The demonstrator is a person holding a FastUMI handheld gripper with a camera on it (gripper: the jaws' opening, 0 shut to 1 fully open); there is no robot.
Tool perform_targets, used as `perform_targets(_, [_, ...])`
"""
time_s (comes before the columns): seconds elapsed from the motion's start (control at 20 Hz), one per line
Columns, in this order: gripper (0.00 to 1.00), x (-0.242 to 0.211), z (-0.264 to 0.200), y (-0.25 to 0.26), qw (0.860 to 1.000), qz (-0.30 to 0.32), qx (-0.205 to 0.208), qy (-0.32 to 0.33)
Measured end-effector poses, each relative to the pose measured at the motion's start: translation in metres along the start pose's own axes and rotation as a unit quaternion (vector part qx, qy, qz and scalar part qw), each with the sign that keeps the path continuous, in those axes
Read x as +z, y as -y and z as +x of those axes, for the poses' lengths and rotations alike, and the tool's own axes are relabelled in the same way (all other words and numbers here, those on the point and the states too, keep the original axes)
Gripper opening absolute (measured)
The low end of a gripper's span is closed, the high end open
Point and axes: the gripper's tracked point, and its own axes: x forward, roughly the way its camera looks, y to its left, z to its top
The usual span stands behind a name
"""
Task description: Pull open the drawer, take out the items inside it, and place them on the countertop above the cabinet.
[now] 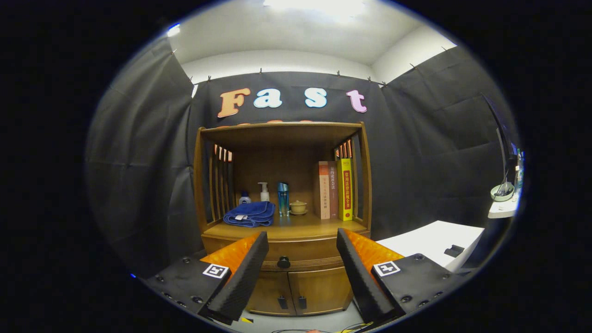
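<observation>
Dim booth, bright ceiling light (314,5) glared overhead, cabinet (283,194) sharp and evenly lit, fisheye bending at the edges.

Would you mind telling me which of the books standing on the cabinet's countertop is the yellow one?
The yellow book is the last of the row, beside the cabinet's slatted side; the two brownish books stand between it and the small lidded pot. The open gripper frames the drawer knob.

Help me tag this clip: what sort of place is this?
Likely a staged recording booth, not a real home: black cloth walls surround a wooden cabinet holding books and a towel. The open gripper faces the shut drawer.
</observation>
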Motion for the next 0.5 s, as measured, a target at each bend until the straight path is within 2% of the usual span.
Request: perform_targets(0.5, [0.98, 0.000, 0.000, 0.006, 1.000, -0.003, -0.007, 0.005])
